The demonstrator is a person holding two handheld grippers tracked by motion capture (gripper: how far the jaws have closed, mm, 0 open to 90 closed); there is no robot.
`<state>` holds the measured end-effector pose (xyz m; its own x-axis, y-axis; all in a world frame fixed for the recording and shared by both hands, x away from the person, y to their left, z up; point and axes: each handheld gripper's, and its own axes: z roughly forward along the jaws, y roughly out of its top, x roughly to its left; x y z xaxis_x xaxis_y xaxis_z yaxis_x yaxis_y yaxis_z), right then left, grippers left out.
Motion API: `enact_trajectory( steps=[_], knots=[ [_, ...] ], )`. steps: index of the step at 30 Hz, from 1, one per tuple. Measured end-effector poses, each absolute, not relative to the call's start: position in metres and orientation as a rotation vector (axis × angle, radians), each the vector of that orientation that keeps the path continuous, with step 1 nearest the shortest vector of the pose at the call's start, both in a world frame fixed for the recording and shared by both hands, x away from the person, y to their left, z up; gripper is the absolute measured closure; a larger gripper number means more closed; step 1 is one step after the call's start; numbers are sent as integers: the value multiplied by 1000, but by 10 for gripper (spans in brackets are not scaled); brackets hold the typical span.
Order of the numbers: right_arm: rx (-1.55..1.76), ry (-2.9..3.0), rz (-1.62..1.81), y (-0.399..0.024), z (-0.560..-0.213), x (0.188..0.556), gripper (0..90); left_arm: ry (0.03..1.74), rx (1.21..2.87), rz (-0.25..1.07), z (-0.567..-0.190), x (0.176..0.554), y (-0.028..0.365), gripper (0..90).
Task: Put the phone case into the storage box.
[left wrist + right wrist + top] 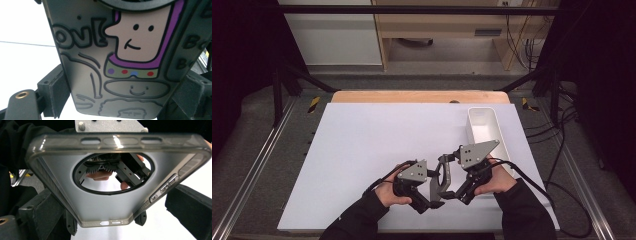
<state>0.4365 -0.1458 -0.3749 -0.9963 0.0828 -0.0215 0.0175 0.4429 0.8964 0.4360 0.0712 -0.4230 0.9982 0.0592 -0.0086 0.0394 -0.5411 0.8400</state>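
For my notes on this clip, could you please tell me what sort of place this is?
Probably a lab recording station: a white table inside a dark metal frame, loose cables along the floor, and a person's two hand-held grippers sharing a phone case beside a white bin.

Overhead view; gripper views close on phone case (pixel 110 205)

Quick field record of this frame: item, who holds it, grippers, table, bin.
item: grey phone case, cartoon print on back, round camera cutout
held by: left gripper, jaws on both long sides; case raised off the table
right gripper: jaws flank the case's end; contact unclear
surface: white table
bin: white bin at right, contents not visible
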Motion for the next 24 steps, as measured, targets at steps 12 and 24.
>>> enact_trajectory(
  steps=[12, 24],
  knots=[
    [67, 2622, 1647, -146, -375, 435, 110, 64, 2141, 34, -423, 436, 72, 117],
    [69, 2612, 1652, -146, -377, 435, 118, 66, 2149, 32, -423, 437, 73, 114]
  ],
)
